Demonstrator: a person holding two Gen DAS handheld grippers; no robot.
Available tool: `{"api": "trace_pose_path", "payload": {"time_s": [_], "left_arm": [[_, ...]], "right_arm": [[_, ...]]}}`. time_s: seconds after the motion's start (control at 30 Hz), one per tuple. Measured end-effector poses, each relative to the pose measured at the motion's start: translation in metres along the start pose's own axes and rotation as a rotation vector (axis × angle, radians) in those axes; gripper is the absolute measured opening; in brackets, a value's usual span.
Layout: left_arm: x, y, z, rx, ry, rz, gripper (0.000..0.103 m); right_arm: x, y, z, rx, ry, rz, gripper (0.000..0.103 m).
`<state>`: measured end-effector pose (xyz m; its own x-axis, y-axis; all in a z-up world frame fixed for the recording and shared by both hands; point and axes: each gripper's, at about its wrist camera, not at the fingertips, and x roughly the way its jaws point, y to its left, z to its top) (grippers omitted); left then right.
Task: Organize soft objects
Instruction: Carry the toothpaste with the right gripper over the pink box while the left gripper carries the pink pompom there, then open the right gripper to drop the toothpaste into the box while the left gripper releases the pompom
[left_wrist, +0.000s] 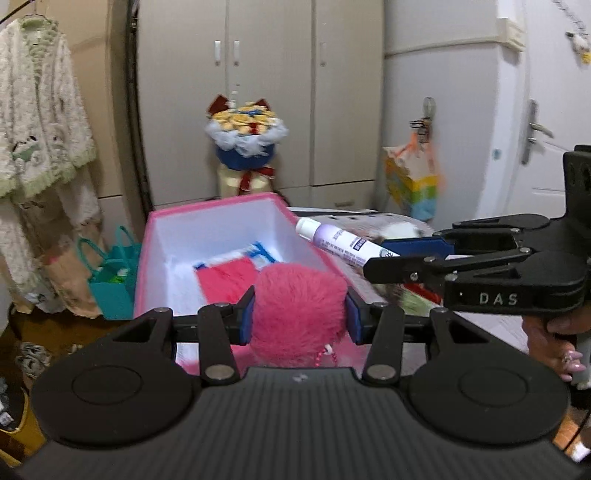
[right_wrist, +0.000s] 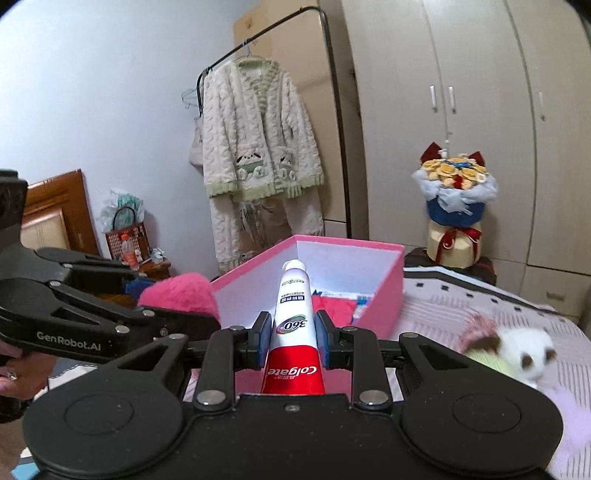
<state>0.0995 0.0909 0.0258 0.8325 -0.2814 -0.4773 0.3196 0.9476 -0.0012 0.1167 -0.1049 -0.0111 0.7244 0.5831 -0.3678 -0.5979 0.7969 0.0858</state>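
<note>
Carrying both loads toward the pink box (left_wrist: 218, 236): the left gripper (left_wrist: 299, 314) has its fingers clamped on a pink fluffy pompom (left_wrist: 299, 306), and the right gripper (right_wrist: 291, 332) has its fingers narrowed on a toothpaste tube (right_wrist: 293, 317), cap pointing forward. Both items hang at the box's near edge, not yet inside. A red cloth (left_wrist: 227, 278) already lies on the box floor.

Judgement: to finish well, bring each load clear over the rim before letting go, pompom first toward the open floor beside the cloth. Tip the tube's nose down so it slides in flat rather than bridging the wall. Keep the two grippers from crowding each other; they sit close together here.

Box rests on a bed (right_wrist: 461, 306) with a patterned cover; a white plush toy (right_wrist: 524, 354) lies on it to the right, blurred. Behind: wardrobe (left_wrist: 258, 74), bouquet (left_wrist: 245, 136), fleece pyjamas (right_wrist: 258, 136) on a rail.
</note>
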Motion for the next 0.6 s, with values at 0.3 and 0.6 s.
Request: {"api": "trace_pose_path", "payload": {"time_s": [0.3, 0.6], "left_arm": [[0.067, 0.043, 0.032, 0.007, 0.055, 0.103, 0.045], [0.138, 0.077, 0.039, 0.003, 0.247, 0.138, 0.046]], "right_arm": [[0.099, -0.014, 0.043, -0.079, 0.178, -0.038, 0.030], [0.170, -0.017, 0.052, -0.183, 0.333, -0.146, 0.029]]}}
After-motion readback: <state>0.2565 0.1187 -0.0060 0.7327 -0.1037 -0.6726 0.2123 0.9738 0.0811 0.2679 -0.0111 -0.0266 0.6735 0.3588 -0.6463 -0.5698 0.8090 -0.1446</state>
